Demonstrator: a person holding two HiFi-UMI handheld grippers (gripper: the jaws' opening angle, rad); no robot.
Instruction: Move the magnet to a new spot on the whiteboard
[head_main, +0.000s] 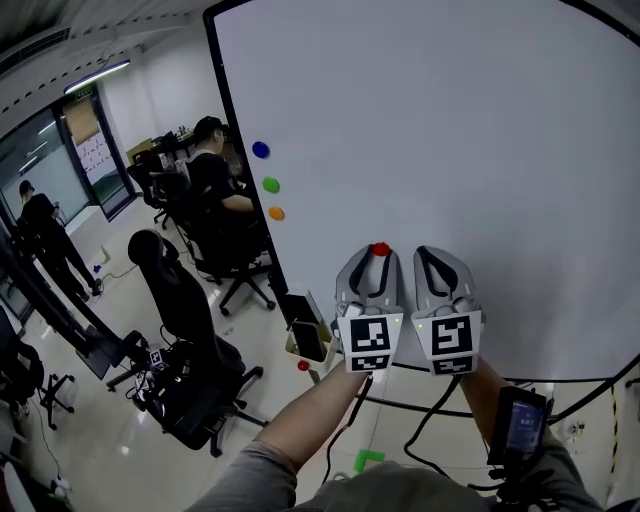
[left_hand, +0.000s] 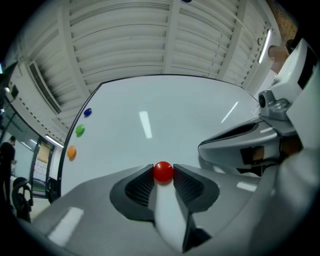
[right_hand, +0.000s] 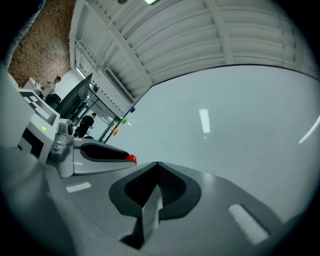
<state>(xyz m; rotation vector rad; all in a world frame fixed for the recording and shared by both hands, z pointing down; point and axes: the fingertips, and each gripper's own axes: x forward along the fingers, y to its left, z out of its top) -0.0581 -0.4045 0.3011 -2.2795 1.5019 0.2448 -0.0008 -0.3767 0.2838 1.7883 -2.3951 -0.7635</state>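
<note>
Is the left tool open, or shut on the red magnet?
Shut on it: the jaws of the left tool press both sides of the red magnet.

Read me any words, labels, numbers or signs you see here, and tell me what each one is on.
No text here can be read.
Whiteboard: blank, no writing.
Marker cubes: square code patterns only, no words.
Device screen by the right arm: too blurred.
Poster by the far door: too small.
</note>
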